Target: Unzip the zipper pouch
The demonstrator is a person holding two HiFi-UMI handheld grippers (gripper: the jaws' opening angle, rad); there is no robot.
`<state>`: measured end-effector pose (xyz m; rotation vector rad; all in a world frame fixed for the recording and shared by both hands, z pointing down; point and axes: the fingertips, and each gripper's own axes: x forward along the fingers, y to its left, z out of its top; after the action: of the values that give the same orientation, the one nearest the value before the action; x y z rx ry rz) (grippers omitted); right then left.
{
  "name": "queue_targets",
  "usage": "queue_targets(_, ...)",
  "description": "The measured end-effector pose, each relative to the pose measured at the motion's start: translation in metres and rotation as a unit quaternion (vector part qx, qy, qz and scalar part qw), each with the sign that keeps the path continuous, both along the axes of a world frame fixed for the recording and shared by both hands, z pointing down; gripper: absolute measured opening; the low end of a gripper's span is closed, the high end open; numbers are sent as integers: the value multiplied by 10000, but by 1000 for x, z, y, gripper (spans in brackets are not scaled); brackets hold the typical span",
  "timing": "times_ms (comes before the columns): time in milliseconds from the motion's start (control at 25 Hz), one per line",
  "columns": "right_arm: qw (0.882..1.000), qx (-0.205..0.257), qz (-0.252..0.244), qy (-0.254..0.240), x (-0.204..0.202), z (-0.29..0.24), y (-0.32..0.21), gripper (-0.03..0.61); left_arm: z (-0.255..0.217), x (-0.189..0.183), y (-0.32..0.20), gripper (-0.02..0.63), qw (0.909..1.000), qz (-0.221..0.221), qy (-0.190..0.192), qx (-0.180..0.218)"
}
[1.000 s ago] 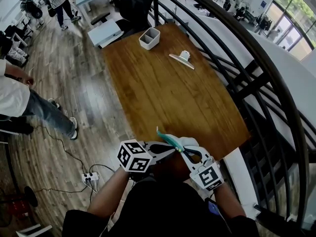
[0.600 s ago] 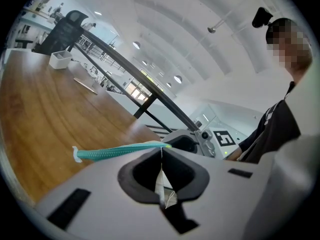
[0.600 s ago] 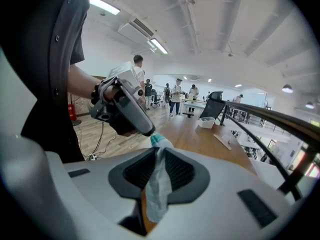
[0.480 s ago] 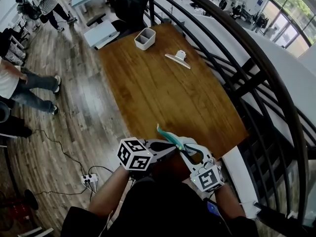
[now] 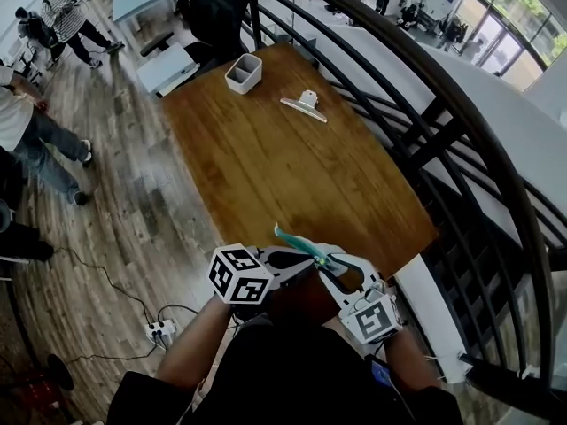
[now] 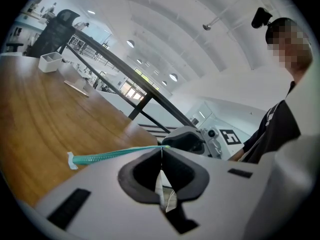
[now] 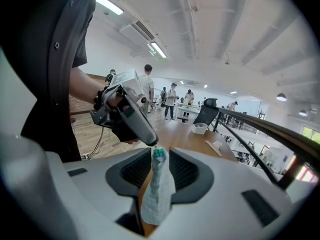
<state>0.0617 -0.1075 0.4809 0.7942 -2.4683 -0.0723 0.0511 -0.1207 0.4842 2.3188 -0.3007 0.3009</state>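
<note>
Wooden counter [image 5: 292, 166] lies below and ahead of both jaws. The zipper pouch [image 7: 157, 189] is held in the air between them. To unzip it cleanly, I judge the left gripper [image 6: 161, 149] should hold the fabric taut while the right gripper [image 7: 160, 156] takes the slider and draws it along the teal zipper [image 6: 115, 155]. Left jaws are closed on the pouch's edge. Right jaws, just opening, stand partly apart around the pouch end, pads apparently clear.
</note>
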Motion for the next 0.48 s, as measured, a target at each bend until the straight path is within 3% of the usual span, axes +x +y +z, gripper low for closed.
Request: queue_targets(480,10000,69,18,-3,0,1,7,37,-2,1,0,14,10000,-2,-24,4)
